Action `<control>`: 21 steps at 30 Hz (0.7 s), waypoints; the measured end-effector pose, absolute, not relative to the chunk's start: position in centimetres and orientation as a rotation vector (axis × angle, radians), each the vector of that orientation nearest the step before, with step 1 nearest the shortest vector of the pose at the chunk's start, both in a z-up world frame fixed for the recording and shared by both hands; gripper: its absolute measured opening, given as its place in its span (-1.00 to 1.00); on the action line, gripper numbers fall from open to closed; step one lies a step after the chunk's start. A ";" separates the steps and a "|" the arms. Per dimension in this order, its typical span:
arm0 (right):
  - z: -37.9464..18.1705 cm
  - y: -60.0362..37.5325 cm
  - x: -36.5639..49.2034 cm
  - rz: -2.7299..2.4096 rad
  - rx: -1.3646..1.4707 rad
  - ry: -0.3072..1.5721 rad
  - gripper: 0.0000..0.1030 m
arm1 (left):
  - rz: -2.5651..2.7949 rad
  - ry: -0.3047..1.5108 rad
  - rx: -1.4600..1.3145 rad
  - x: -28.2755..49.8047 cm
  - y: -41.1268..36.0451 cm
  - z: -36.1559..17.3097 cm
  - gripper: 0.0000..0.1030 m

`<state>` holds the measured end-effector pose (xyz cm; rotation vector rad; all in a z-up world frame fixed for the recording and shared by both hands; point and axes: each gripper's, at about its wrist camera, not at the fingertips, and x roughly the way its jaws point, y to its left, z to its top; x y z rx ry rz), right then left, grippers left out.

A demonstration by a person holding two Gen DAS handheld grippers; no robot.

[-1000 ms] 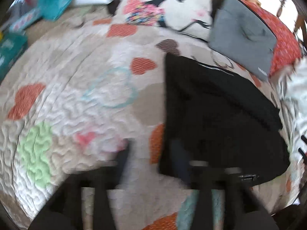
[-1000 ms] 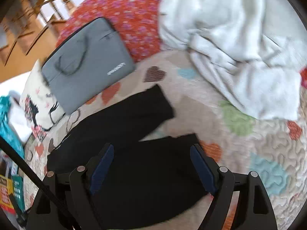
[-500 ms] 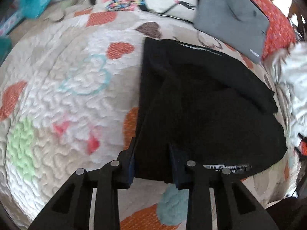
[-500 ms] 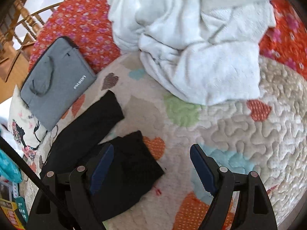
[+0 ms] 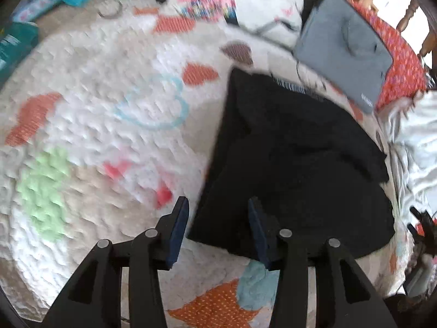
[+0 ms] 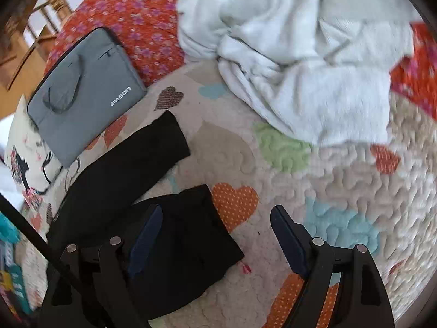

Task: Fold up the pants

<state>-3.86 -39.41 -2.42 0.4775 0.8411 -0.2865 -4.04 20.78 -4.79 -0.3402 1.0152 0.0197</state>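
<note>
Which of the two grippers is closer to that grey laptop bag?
Cannot tell: both hang open over the black pants, left gripper at their near corner, right gripper above a leg end, grey bag beyond both.

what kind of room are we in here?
Most likely a bedroom, on a bed: a heart-patterned quilt under the black pants, a printed pillow, and a rumpled white blanket.
</note>
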 end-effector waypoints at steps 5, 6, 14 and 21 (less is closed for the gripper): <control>-2.7 -38.2 -2.7 -0.261 0.444 0.854 0.66 | 0.061 0.930 -0.337 -2.1 21.1 -2.3 -0.14; -2.9 -38.0 -2.4 -0.251 0.449 0.863 0.66 | 0.030 0.944 -0.348 -0.6 20.5 -2.4 -0.14; -2.6 -34.7 0.1 -0.160 0.425 0.875 0.66 | -0.015 1.131 -0.199 8.8 15.5 -7.8 -0.62; -3.2 -33.7 0.6 -0.179 0.355 0.897 0.66 | 0.097 1.089 -0.180 9.3 16.3 -7.8 -0.77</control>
